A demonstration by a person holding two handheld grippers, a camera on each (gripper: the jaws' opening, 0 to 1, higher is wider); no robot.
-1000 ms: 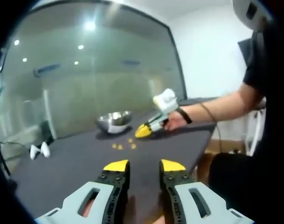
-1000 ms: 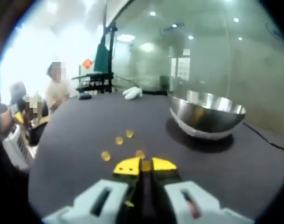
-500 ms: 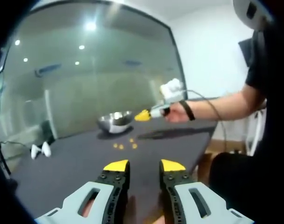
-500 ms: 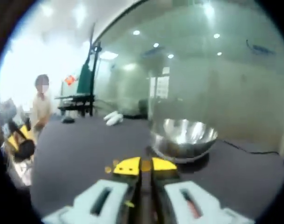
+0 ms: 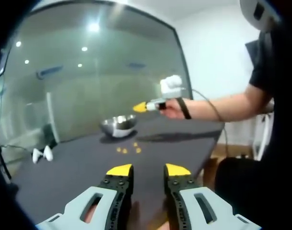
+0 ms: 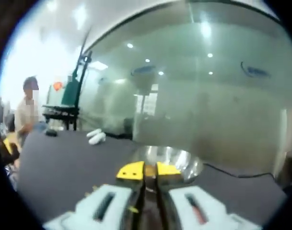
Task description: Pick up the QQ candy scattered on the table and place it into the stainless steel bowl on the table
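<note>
Right hand-held gripper [image 5: 140,107] held aloft just above the stainless steel bowl [image 5: 118,125] at frame centre, jaws pinched together on a QQ candy [image 6: 150,171], presumably poised for the drop. Left hand-held gripper [image 5: 148,170] parked low over the tabletop [image 5: 78,167], jaws apart and empty, waiting. Three more candies [image 5: 129,149] scattered just below the bowl.

Dark table [image 5: 88,167] with bowl [image 5: 118,125], candies [image 5: 128,149]

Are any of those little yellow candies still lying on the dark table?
Yes, several small yellow candies lie on the dark table in front of the stainless steel bowl.
</note>
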